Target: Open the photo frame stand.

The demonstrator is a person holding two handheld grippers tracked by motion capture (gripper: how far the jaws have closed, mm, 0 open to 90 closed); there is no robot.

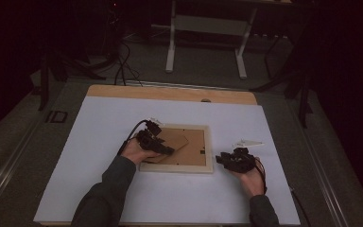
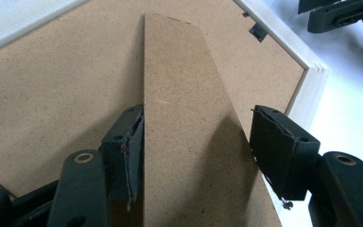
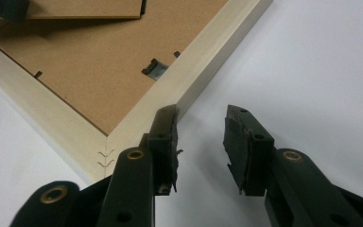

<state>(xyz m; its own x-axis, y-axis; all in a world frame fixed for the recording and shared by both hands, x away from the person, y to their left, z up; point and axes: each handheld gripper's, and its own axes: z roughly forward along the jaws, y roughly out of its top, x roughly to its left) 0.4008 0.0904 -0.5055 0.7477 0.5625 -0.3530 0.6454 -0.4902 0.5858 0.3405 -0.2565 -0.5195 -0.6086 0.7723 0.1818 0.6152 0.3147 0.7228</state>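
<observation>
A pale wooden picture frame lies face down on the white table top, its brown backing board facing up. A brown easel stand slants up off the backing. My left gripper straddles this stand: one pad touches its edge, the other stands just clear of it, so the jaws are open. In the high view the left gripper sits over the frame's left half. My right gripper rests open on the table by the frame's right edge, with nothing between its jaws. The right gripper lies just right of the frame.
A small metal hanger clip sits in the backing near the frame's right side. The white sheet covers a wooden table whose bare strip shows at the back. Beyond it stand a white-legged bench and floor cables.
</observation>
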